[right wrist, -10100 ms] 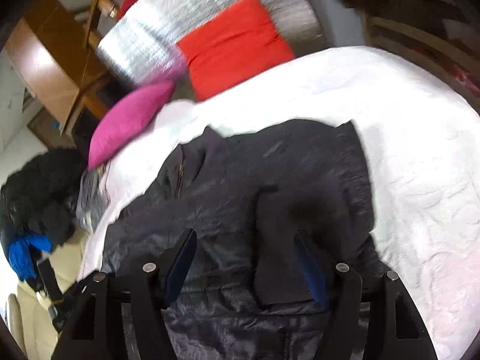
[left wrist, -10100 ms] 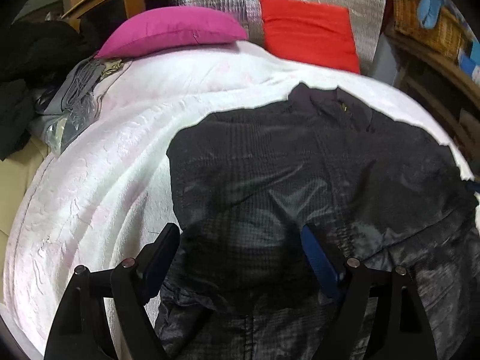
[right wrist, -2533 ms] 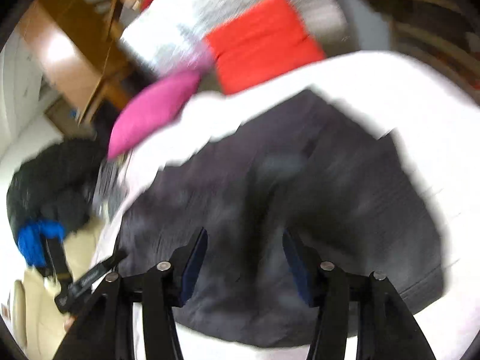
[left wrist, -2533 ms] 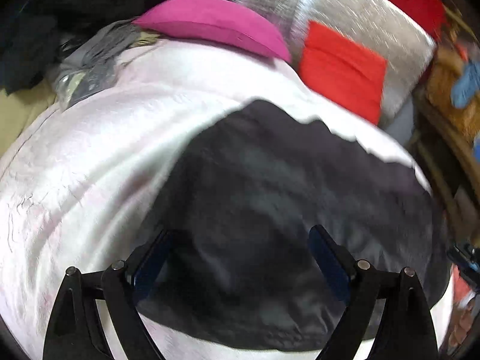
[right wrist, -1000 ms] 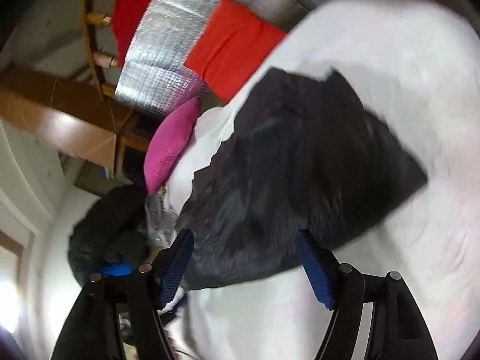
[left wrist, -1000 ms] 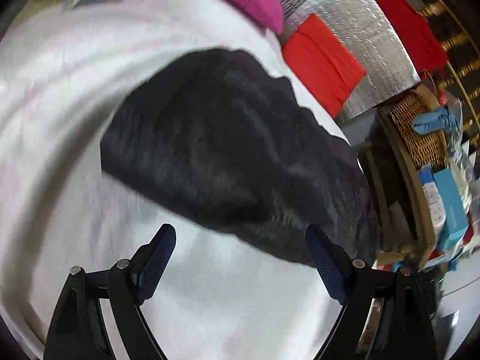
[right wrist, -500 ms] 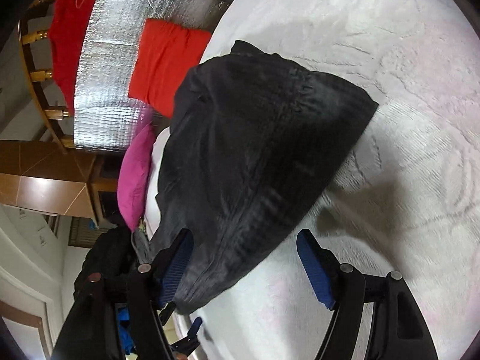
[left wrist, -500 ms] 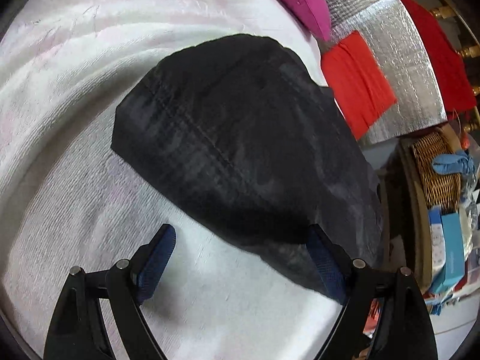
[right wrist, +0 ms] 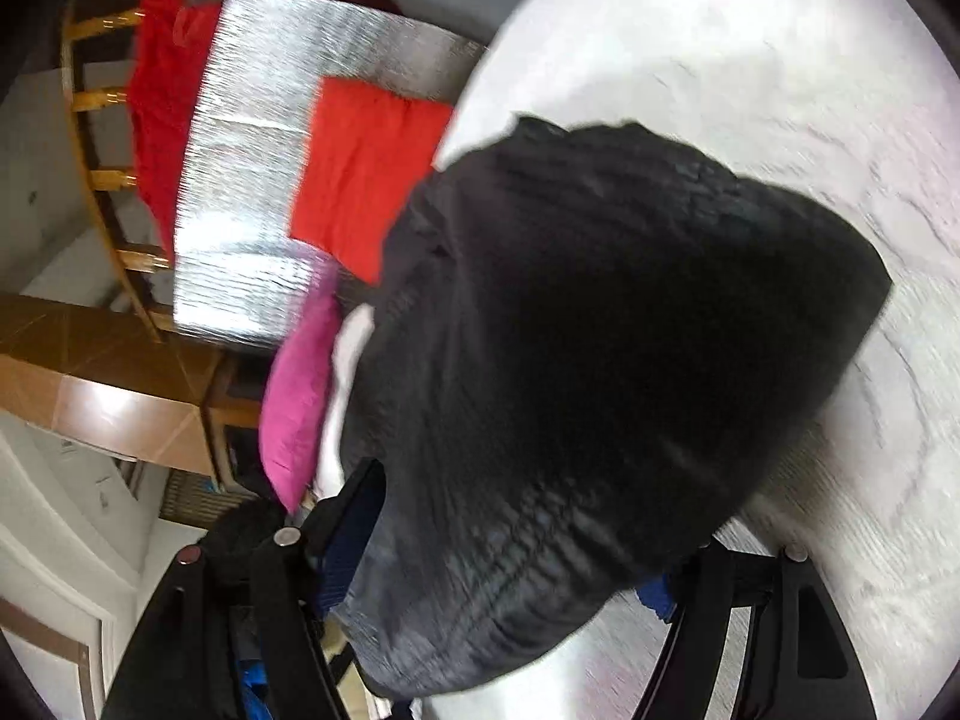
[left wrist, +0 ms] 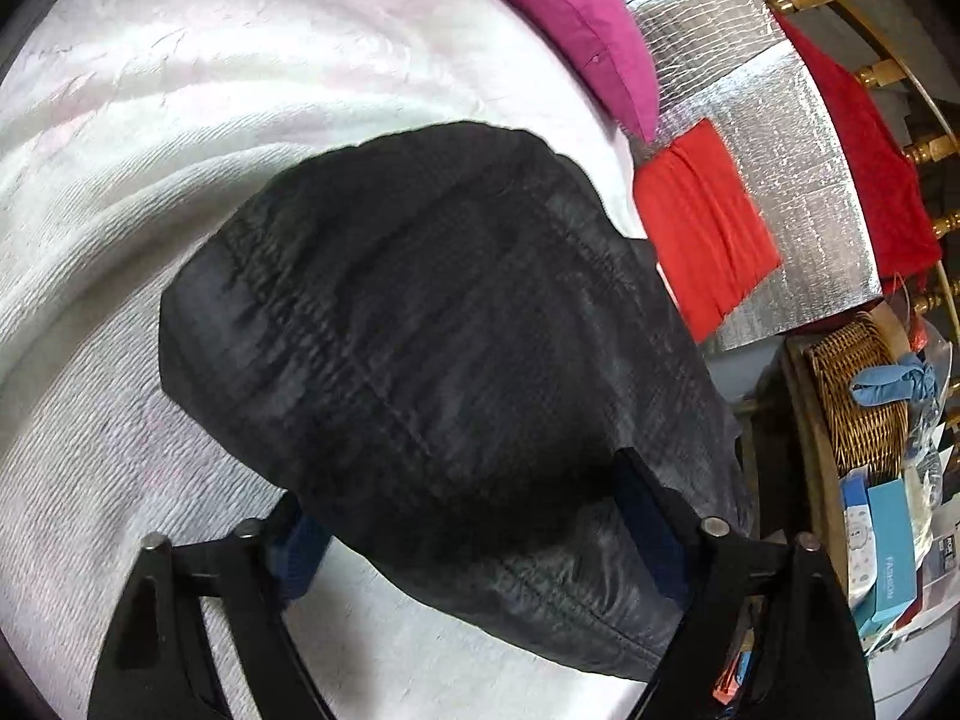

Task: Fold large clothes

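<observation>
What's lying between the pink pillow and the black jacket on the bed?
Only bare white bedspread separates the pink pillow from the black jacket, in the left wrist view.

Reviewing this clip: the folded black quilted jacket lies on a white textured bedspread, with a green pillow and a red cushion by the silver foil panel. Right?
One detail is off: the pillow is magenta, not green, as the left wrist view shows. The folded black quilted jacket on the white textured bedspread, the red cushion and the silver foil panel are right.

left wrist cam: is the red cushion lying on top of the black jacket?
No: the red cushion leans against the silver foil panel past the edge of the folded black jacket, not on top of it.
</observation>
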`<action>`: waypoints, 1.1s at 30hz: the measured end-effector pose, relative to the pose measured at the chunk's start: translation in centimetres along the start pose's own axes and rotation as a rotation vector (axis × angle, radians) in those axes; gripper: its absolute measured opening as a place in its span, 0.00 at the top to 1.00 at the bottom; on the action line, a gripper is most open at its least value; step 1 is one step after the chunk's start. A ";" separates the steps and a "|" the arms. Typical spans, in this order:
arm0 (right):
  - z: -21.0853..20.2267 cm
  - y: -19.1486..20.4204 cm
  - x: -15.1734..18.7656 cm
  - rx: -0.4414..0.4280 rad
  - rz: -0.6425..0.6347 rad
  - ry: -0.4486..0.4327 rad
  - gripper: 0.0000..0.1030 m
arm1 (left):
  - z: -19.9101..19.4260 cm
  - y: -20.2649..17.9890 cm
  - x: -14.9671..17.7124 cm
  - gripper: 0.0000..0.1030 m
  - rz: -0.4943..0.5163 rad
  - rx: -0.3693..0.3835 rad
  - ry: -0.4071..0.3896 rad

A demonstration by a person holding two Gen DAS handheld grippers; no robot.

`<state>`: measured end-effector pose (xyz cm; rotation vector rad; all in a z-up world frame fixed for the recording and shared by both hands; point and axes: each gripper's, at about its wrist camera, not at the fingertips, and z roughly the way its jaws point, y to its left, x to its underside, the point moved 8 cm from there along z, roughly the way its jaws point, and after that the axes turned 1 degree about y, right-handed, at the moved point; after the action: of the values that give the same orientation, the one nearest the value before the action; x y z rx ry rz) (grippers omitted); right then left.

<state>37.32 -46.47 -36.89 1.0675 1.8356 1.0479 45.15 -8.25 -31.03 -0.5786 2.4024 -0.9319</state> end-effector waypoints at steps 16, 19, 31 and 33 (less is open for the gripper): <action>1.8 1.7 -0.9 0.184 -0.233 -0.078 0.56 | 1.5 -1.6 -1.9 0.60 0.128 -0.081 -0.005; 1.4 2.9 -0.4 0.200 -0.287 -0.094 0.60 | 0.6 -2.4 -1.7 0.69 0.207 -0.113 -0.037; -3.6 3.1 2.4 0.216 -0.351 -0.057 0.62 | -4.0 -2.2 2.1 0.73 0.320 -0.142 0.012; -5.4 2.6 3.5 0.214 -0.368 -0.051 0.62 | -5.3 -1.4 3.6 0.73 0.333 -0.148 0.022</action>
<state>32.05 -43.89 -33.20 0.8215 2.0365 0.6145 39.57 -8.51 -27.71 -0.2080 2.4993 -0.6251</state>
